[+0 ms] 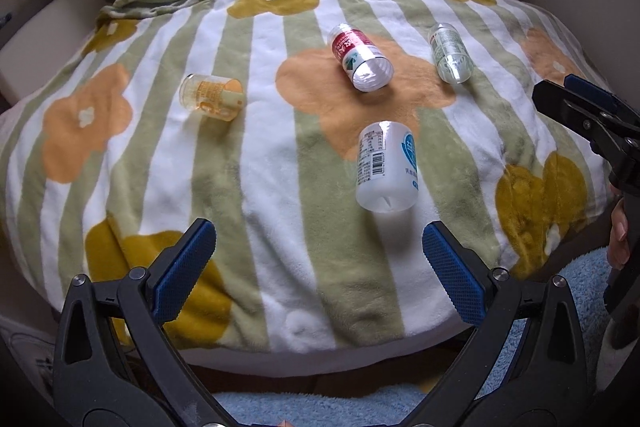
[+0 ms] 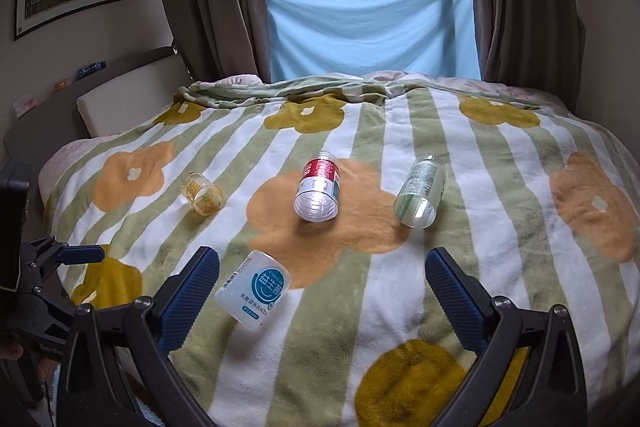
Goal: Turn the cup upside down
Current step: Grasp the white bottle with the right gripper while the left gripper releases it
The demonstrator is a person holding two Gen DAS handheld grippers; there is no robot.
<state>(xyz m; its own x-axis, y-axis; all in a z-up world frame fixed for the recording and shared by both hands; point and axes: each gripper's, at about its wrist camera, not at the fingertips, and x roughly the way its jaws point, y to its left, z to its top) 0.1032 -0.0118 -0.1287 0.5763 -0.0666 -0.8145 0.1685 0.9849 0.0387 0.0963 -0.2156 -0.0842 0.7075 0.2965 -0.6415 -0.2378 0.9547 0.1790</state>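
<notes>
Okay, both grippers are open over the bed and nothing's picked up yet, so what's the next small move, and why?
Probably ease the left gripper forward over the white cup. That cup lies on its side on the blanket, nearest of the four and almost straight ahead of the open jaws. The right gripper is also open and empty, but the cup sits by its left finger.

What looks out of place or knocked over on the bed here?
All four cups lie on their sides on the flowered blanket: the white cup, red-labelled cup, green-labelled cup and yellow cup. None stands upright or inverted. No spill visible.
</notes>
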